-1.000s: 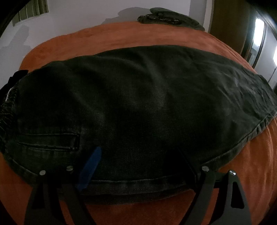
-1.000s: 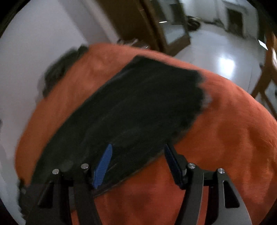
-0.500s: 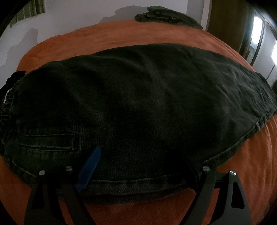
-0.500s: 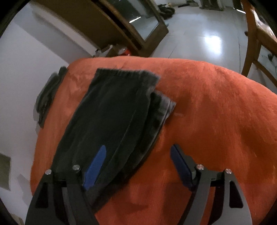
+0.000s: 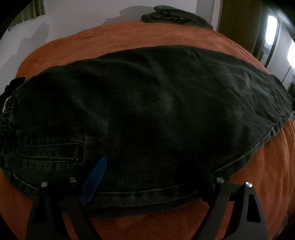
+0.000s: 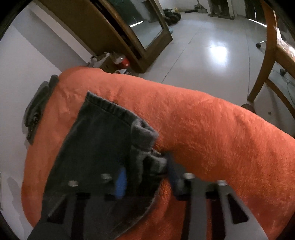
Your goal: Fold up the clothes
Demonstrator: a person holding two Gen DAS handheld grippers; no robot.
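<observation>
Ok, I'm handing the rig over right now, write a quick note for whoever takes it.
Left gripper: open, fingers straddling the near seam of the dark jeans at the waist end, nothing pinched.
Right gripper: at the leg hems, bunched cloth between the fingers; view too blurred to tell whether it grips.
The jeans lie lengthwise, legs stacked, on the orange blanket. A folded garment sits at the far edge.
Left: grip both ends, fold hems to waist.

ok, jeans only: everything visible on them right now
The dark jeans look like faded black denim, lying flat across the orange blanket, seemingly folded lengthwise. A welt pocket and stitched side seam show near the left gripper, whose open fingers straddle the edge. The right gripper is at the hem end, bunching grey cuff fabric.
</observation>
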